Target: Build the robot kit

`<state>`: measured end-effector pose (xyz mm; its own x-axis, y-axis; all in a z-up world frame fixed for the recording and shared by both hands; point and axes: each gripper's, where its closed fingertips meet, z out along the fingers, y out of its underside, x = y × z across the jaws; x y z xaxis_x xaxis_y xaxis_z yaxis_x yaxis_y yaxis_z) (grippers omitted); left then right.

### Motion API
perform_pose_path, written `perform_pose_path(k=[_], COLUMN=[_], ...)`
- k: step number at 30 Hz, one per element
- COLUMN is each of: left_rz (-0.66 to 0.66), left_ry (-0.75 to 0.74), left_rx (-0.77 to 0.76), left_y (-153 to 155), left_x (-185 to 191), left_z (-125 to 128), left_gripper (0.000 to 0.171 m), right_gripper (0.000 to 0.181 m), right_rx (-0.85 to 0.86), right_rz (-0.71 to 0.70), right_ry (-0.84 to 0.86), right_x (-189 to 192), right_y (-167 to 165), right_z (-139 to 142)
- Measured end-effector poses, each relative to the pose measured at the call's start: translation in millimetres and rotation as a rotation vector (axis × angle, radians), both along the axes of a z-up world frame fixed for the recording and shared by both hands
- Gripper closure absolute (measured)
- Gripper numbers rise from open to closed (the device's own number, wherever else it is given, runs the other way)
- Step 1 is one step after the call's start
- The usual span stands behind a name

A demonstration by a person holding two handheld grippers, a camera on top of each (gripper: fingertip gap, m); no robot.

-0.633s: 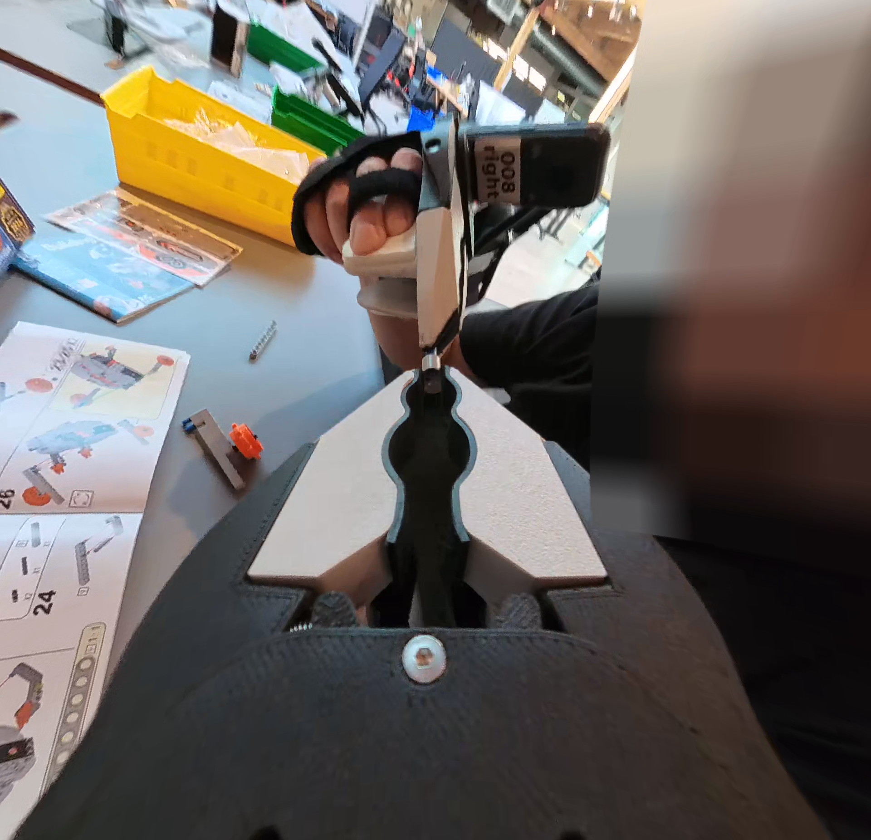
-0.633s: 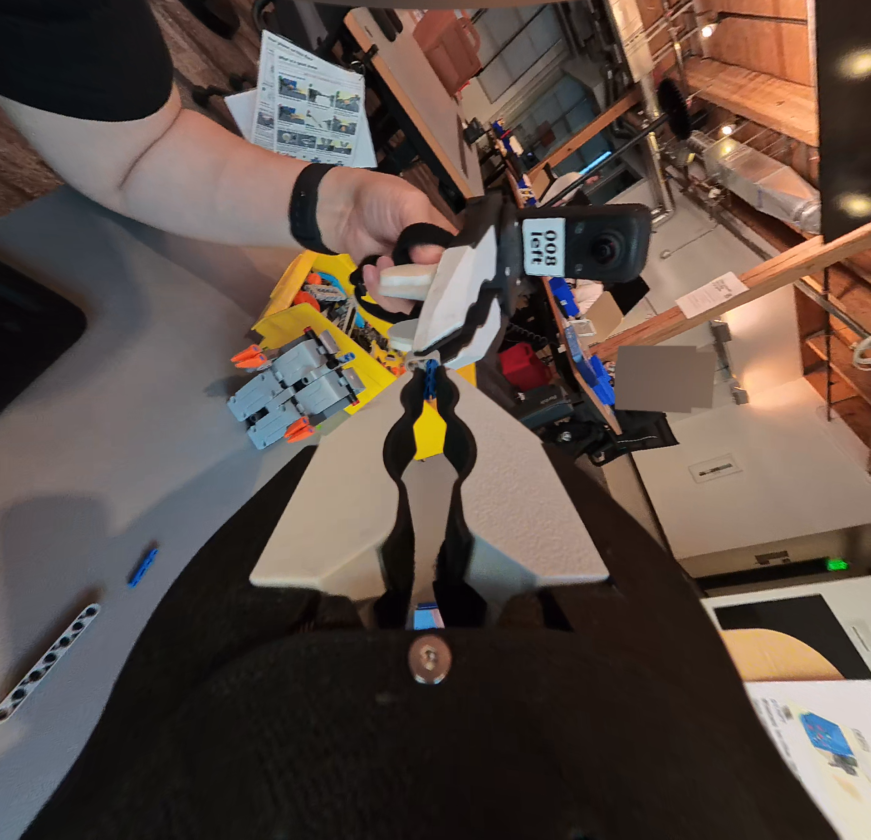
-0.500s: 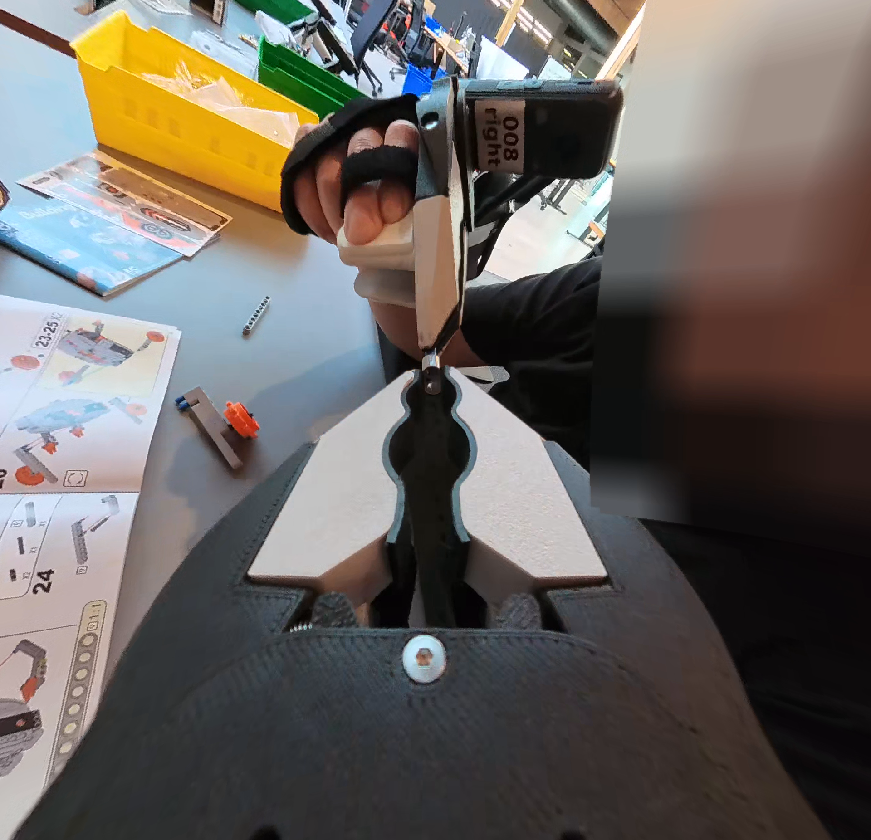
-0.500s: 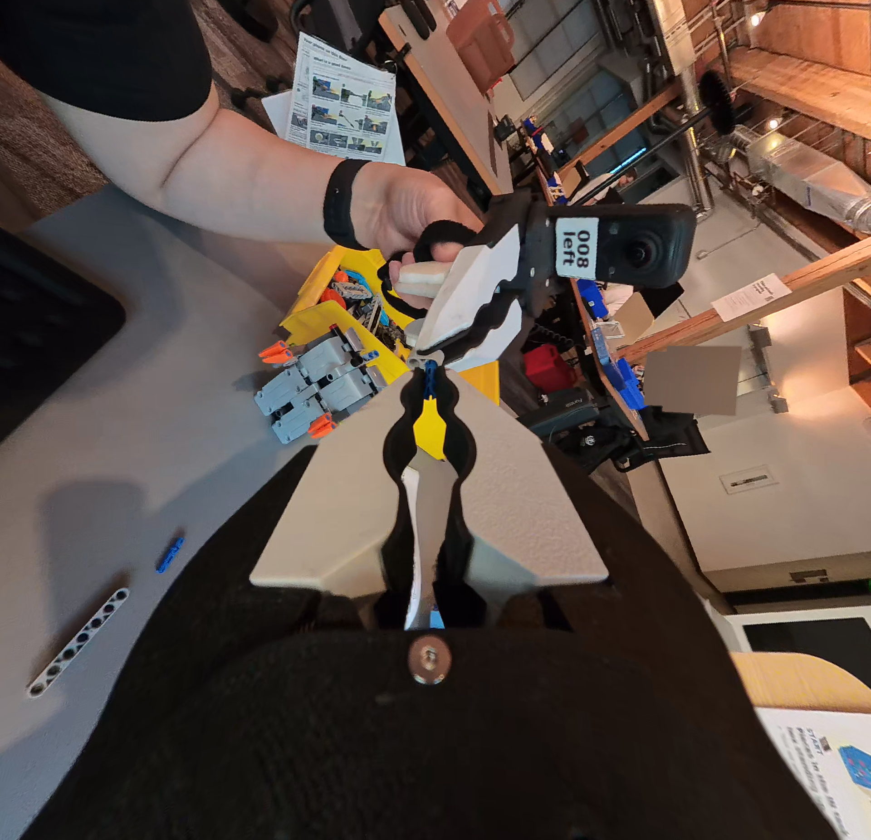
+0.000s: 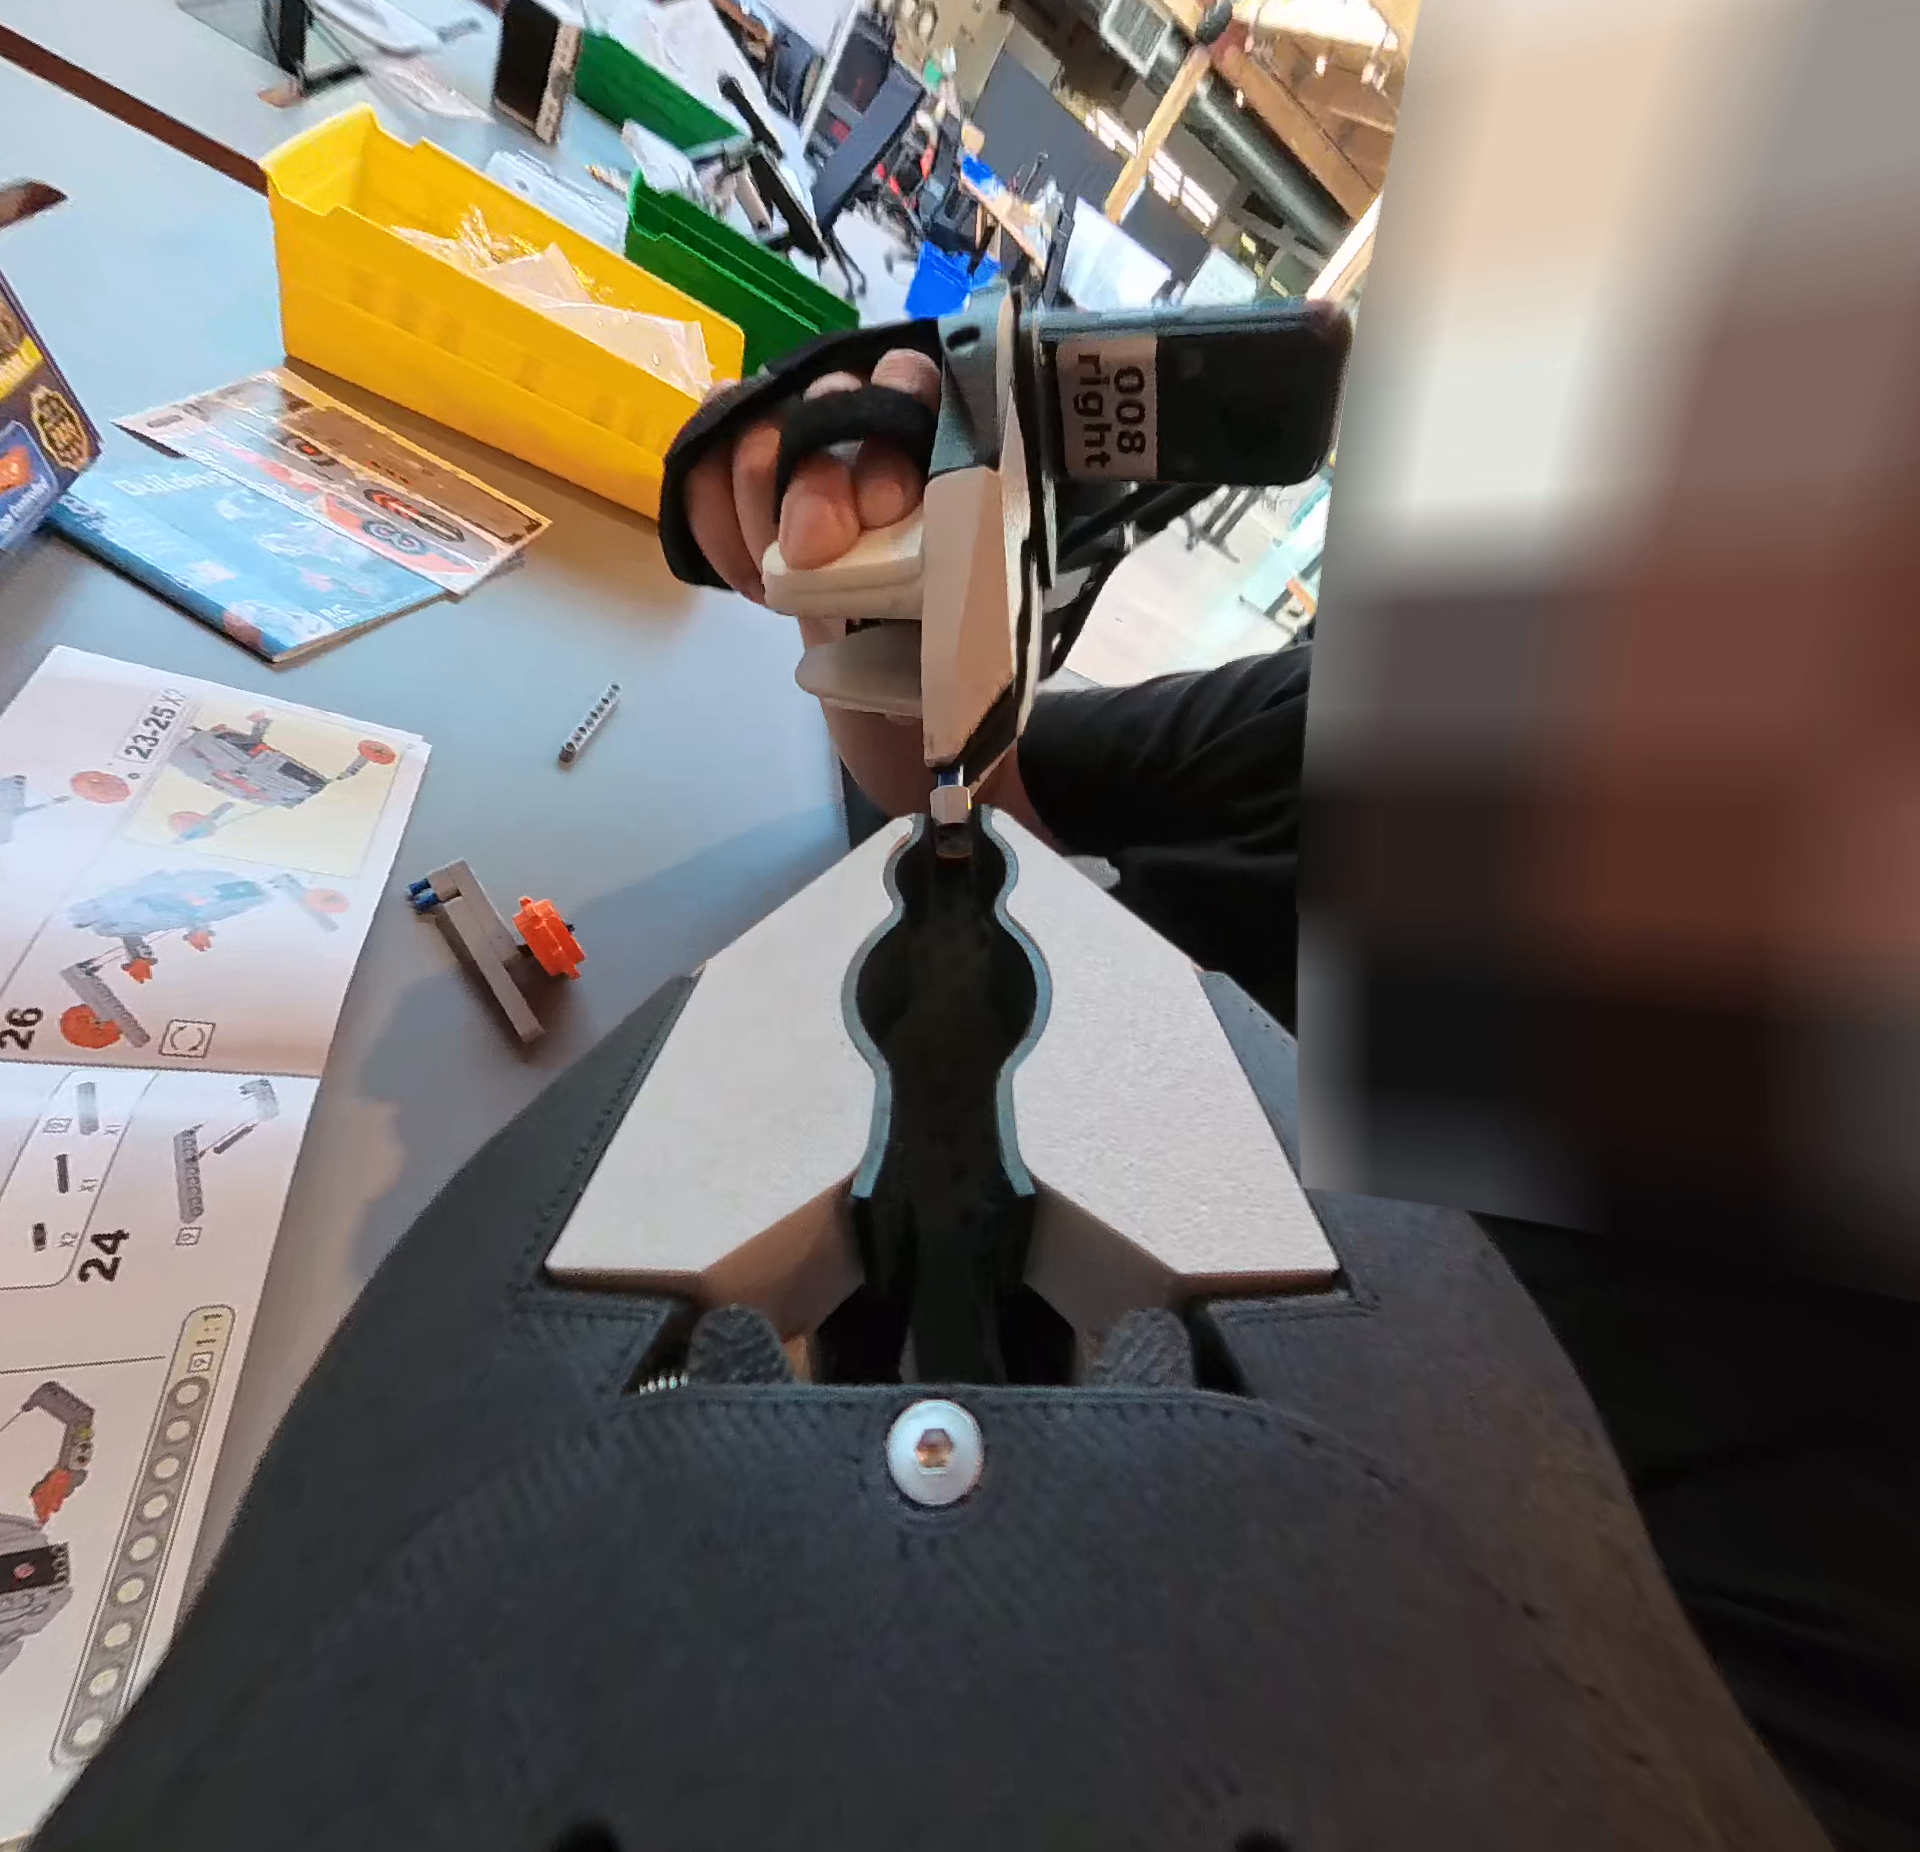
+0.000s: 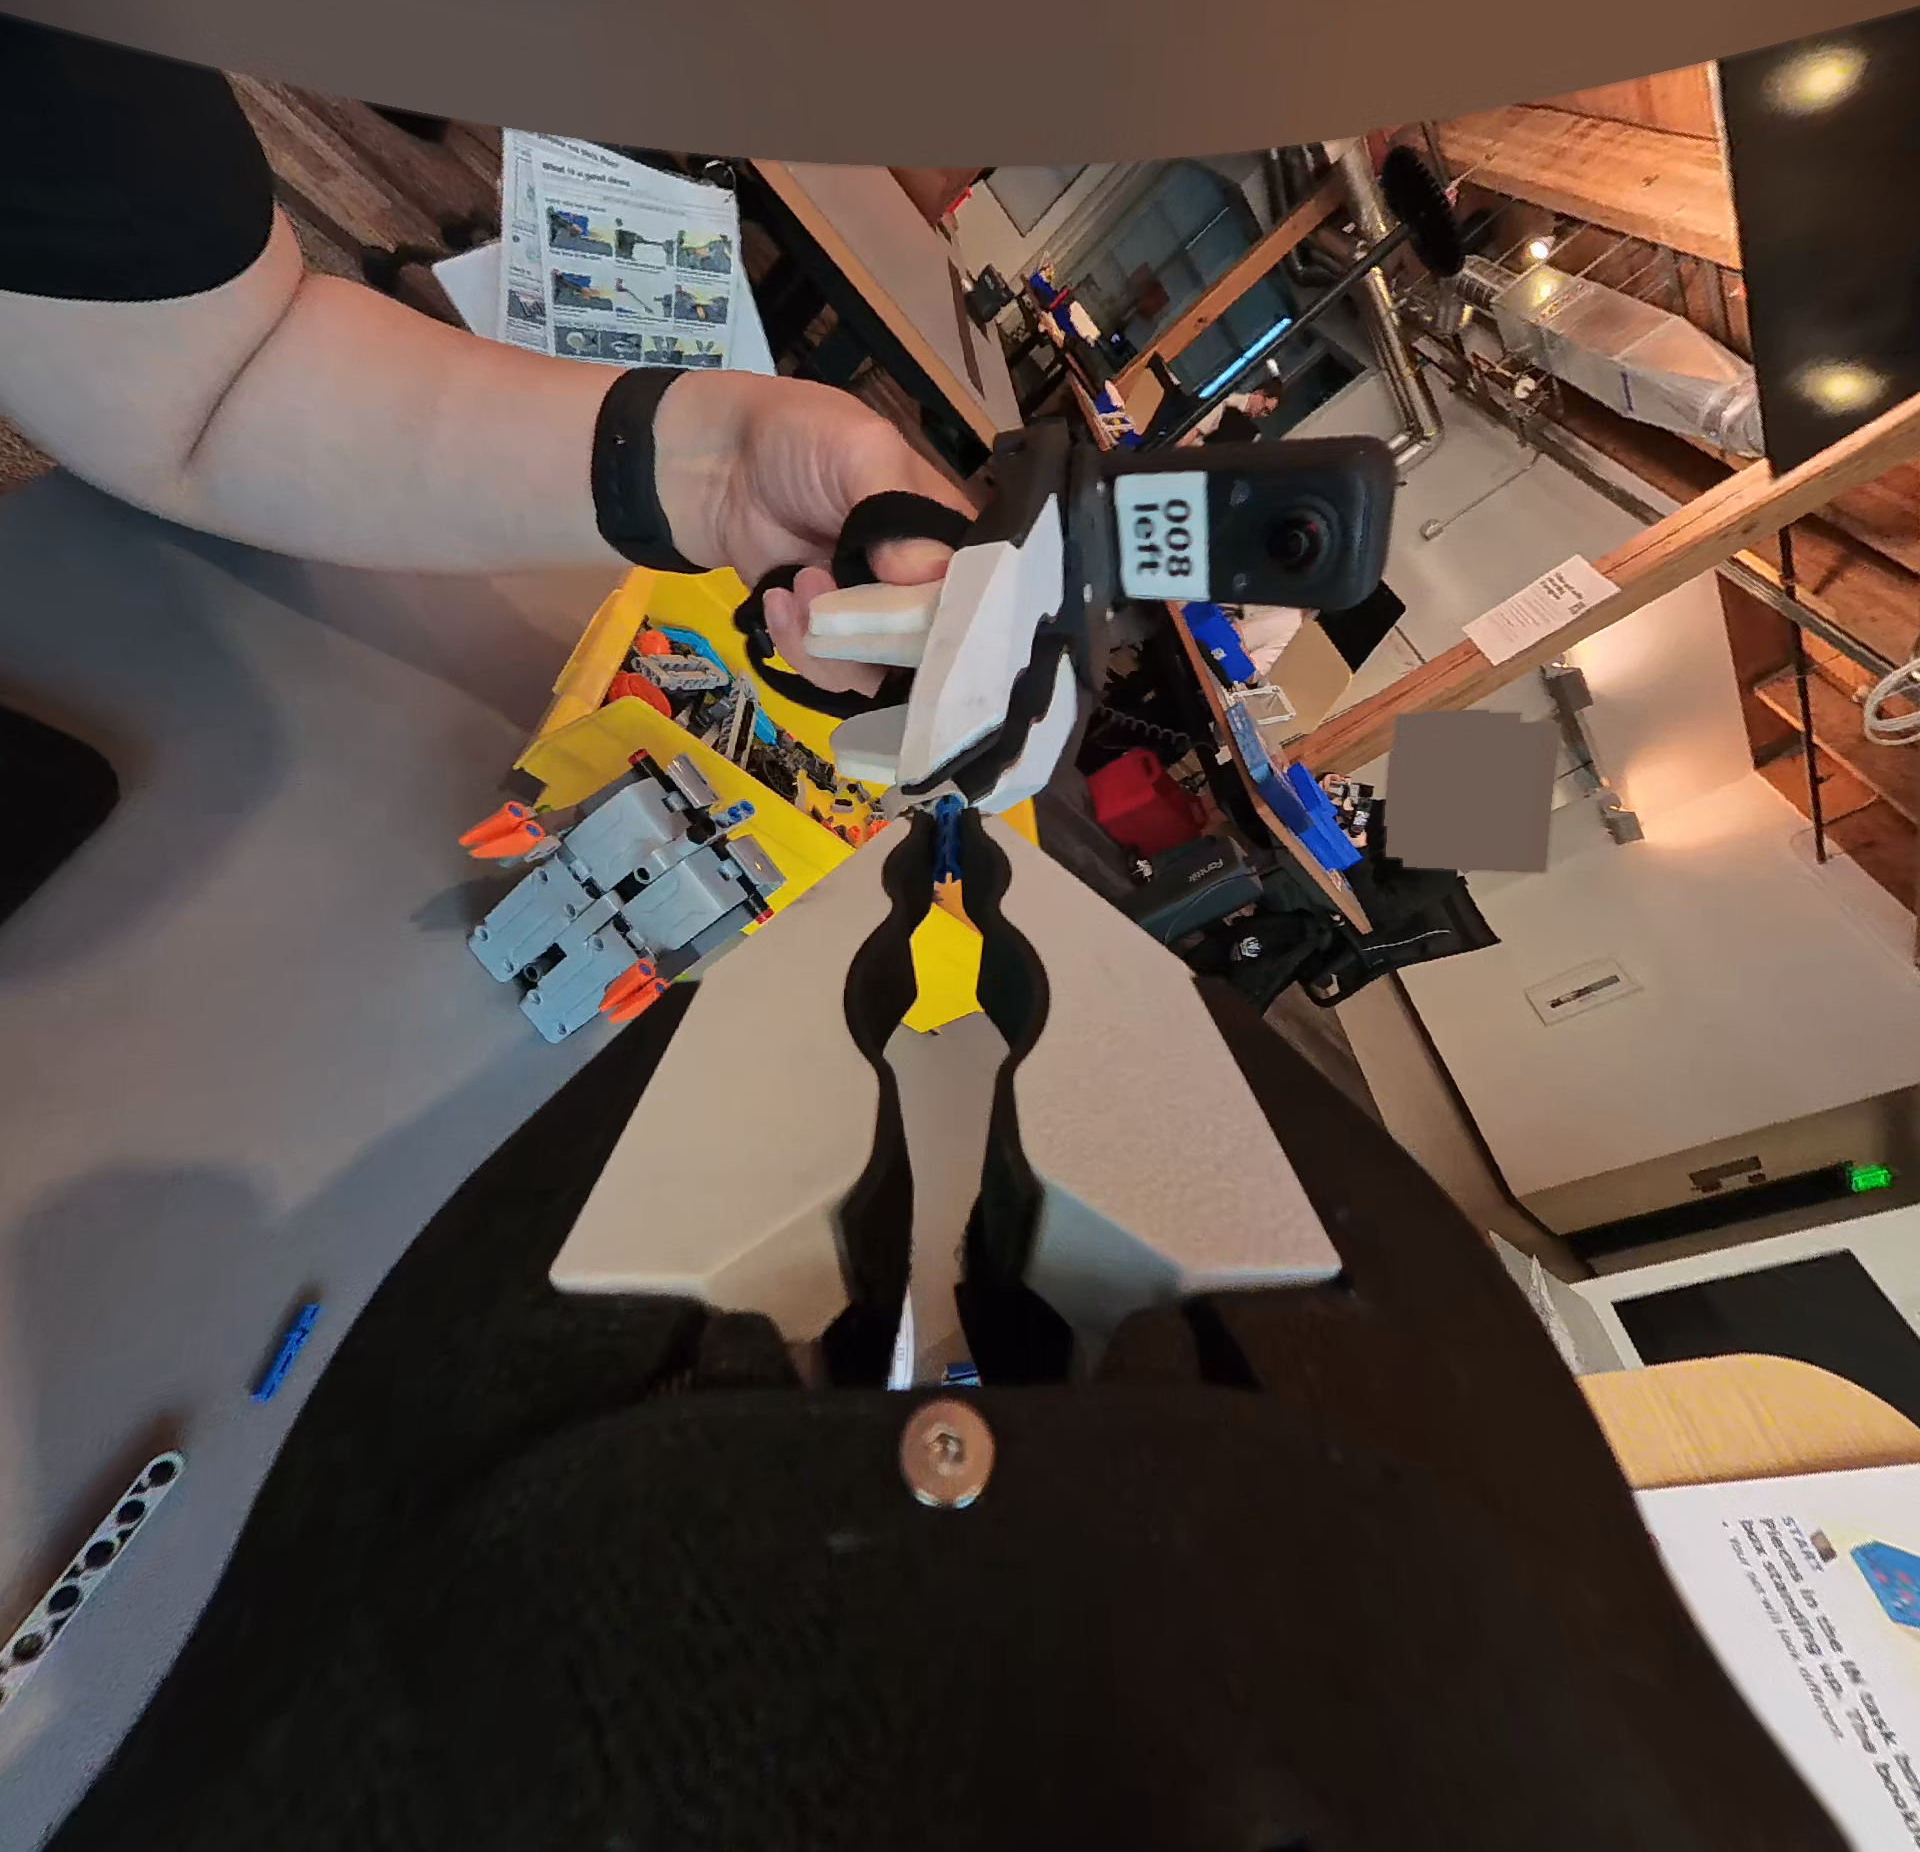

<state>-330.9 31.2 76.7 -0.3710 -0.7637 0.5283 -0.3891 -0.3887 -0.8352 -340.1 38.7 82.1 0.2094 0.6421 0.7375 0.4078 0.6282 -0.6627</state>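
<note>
My left gripper (image 5: 948, 838) is shut on a small grey connector piece (image 5: 950, 805) that sticks out past its tips. My right gripper (image 6: 945, 852) is shut on a small blue pin (image 6: 945, 836). The two grippers are held tip to tip above the grey table (image 5: 665, 794), and the blue pin meets the grey piece. The right gripper (image 5: 964, 758) comes down from above in the left wrist view. The left gripper (image 6: 932, 800) shows just above the pin in the right wrist view. A hand holds each gripper.
The left wrist view shows a yellow bin (image 5: 468, 337), a green bin (image 5: 727, 259), instruction sheets (image 5: 187, 867), a grey-and-orange part (image 5: 499, 935) and a short grey beam (image 5: 589, 724). The right wrist view shows a parts bin (image 6: 623, 659), a grey model (image 6: 623, 888), a loose blue pin (image 6: 286, 1350) and a holed beam (image 6: 83, 1574). My left and right fingertips are right by each other.
Both grippers stay shut and tip to tip. The pair has swayed a little, so the table and background have shifted in both views.
</note>
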Motion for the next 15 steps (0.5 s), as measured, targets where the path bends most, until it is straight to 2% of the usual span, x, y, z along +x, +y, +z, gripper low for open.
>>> perform_pose_path(k=[1,7,15], left_rz=[-0.012,-0.034,-0.037], left_ry=[0.010,0.052,0.159], left_rx=[0.008,0.038,0.156], left_y=[-2,-6,-9], left_x=[0,0,-1], left_z=[-1,-8,-28], left_gripper=[0.166,0.167,0.167], right_gripper=[0.178,0.178,0.177], right_rx=[-0.002,-0.010,-0.045], right_rz=[0.015,0.035,0.041], right_ry=[-0.014,-0.057,-0.168], right_x=[0,-1,-1], right_y=[-3,-7,-9], right_z=[-2,-9,-28])
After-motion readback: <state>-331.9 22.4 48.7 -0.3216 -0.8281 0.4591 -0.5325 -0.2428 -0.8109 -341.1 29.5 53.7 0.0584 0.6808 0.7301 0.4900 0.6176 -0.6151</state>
